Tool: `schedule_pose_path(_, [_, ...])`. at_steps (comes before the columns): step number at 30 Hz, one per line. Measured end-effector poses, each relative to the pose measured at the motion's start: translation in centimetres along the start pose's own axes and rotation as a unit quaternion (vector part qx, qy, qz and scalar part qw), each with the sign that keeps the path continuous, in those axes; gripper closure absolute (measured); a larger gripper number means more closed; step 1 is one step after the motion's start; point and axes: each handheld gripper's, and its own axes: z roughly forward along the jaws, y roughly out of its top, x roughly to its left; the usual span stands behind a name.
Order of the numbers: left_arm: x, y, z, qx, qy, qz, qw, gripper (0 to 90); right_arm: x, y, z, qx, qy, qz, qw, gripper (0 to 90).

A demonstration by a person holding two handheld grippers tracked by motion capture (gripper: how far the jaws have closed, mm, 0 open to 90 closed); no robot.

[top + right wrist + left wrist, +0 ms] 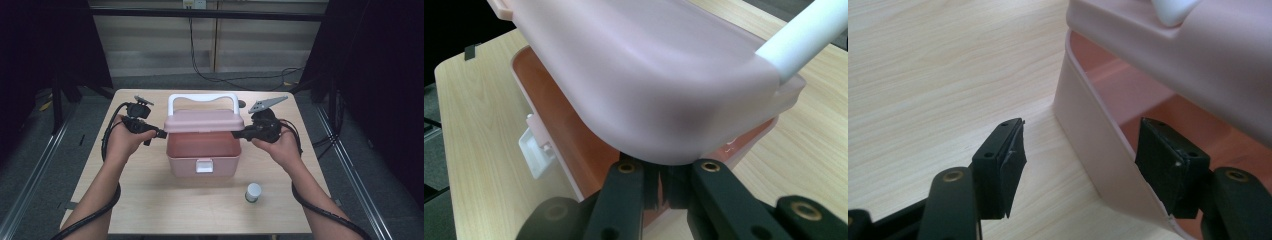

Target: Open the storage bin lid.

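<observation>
On my left, the left tongs (159, 134) stand spread astride the side wall of the pale pink plastic box (202, 162), one pad (1007, 165) outside over the wood, the other inside; neither presses on the wall. The box sits mid-way across the light wood-grain tabletop (150, 200), its matching pink lid (204, 120) with a white hoop handle (203, 98) raised above the opening, a white latch (204, 165) on the front wall. The right tongs (236, 134) are pressed together, pinching the lid's edge from my right. Nearer me to the right stands a small white-capped jar (253, 192). Around the tabletop I see grey floor (30, 165), black curtains (380, 60) and loose cables.
</observation>
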Motion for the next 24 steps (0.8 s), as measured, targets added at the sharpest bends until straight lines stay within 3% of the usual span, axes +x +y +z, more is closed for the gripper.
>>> schedule_pose_path(13, [-0.7,0.5,-0.2,-0.012,-0.011,0.004,0.9999,36.2,0.0,0.2,-0.1,-0.006,-0.004,0.005,1.0000,85.1])
schedule_pose_path(19, [-0.9,0.8,-0.5,-0.021,-0.011,0.007,0.9997,36.8,0.0,0.0,0.0,-0.014,-0.006,0.013,0.9998,77.6])
schedule_pose_path(24, [-1.0,1.2,-0.7,-0.031,-0.011,0.005,0.9995,38.9,-0.3,-0.6,0.2,-0.004,-0.010,0.017,0.9998,74.6])
